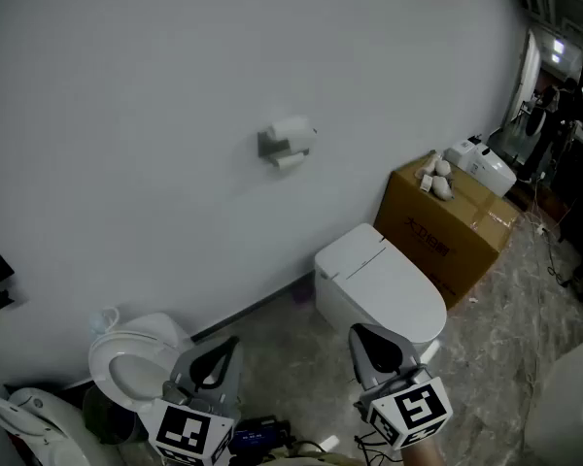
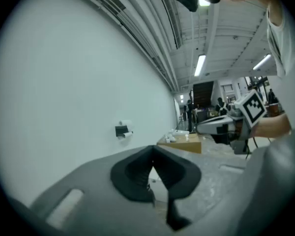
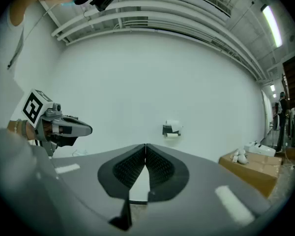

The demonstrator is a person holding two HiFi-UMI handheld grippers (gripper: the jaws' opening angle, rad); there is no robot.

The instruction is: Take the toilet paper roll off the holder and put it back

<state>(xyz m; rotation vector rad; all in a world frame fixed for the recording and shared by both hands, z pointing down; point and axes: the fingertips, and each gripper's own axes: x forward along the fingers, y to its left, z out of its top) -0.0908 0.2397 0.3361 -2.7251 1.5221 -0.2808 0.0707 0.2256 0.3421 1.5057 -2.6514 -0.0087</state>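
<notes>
- White and open-seated, a toilet bowl (image 1: 126, 365) stood at the far left against the wall (image 1: 136, 115), just beside the left tool.
- The left tool (image 1: 231, 346) was held low, its jaws pressed together with nothing between them.
- The toilet paper roll (image 1: 293, 132) sat on its holder (image 1: 270, 145) up on the wall, well apart from both tools and roughly between them, a loose sheet hanging below it.
- The right tool (image 1: 358, 334) was likewise closed and empty, in front of a lidded toilet (image 1: 379, 284).
- A cardboard box (image 1: 447, 223) stood further right, with small white things on top.
</notes>
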